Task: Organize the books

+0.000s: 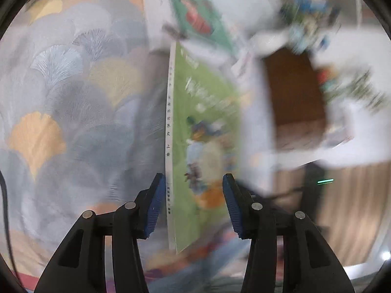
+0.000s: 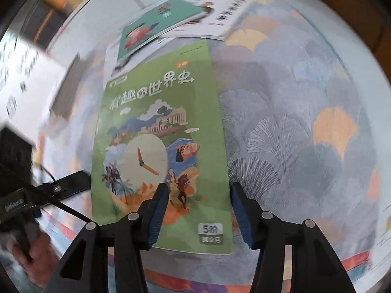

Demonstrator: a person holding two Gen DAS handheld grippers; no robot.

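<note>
On the patterned cloth: a green book [image 2: 161, 144] lies flat, cover up, its art showing a clock face, a columned building and riders.
Green book, left wrist view: the same green book [image 1: 207, 131] runs away from the camera, its pale spine edge toward the left, much of the cover blurred.
Right hand-held gripper: the right hand-held gripper [image 2: 199, 214] hangs over the book's near right corner, blue pads spread; one finger stands over the cover, the other at or just beyond the book's right edge. The pads do not pinch the book.
Left hand-held gripper: the left hand-held gripper [image 1: 191, 205] is spread as well, with the book's near end and spine edge between its blue pads [image 1: 155, 205]; whether a pad touches the spine cannot be told.
Beyond the green book: a teal book [image 2: 156, 26] rests at an angle on top of a white book [image 2: 227, 9], both just past the far end of the green book.
Cloth: the cloth [image 2: 293, 127] bears grey, blue and orange fan shapes and covers the bench.
Lower left, right wrist view: a person's hand [image 2: 36, 256] grips the black body of the other tool.
Background, left wrist view: blurred white and brown shapes, not readable.
</note>
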